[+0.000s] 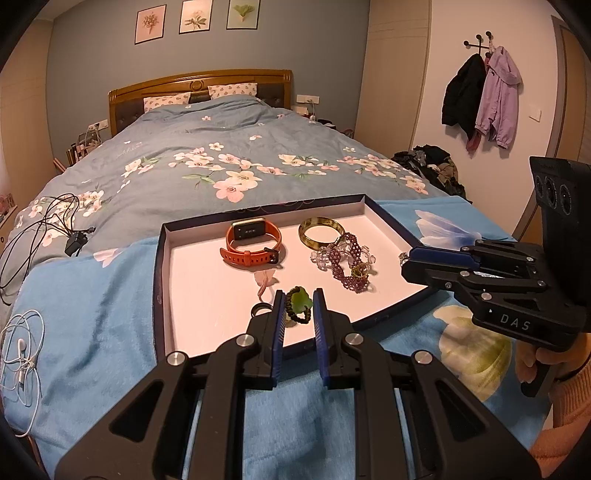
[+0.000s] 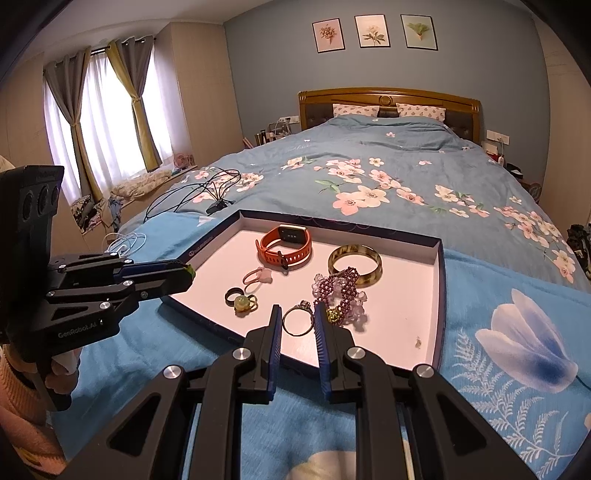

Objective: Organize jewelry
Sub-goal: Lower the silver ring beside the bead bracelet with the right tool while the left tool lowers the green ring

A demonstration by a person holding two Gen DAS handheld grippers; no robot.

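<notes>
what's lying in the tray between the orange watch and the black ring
A small pink ring lies between the orange watch and the black ring, clearest in the right wrist view.

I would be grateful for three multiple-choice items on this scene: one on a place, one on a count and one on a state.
1. Where does the orange watch lie?
A. On the blanket outside the tray
B. In the tray, beside the bangle
C. On a pillow

2. How many framed pictures hang above the bed?
A. Two
B. Three
C. Five

3. What is the state of the right hand-held gripper?
A. Wide open with nothing between its fingers
B. Closed on the orange watch
C. Closed on a silver ring

Answers:
1 B, as the watch rests on the tray's pale floor near the bangle.
2 B, as three frames show in a row on the wall.
3 C, as the ring sits pinched between the two blue-padded fingers.
</notes>
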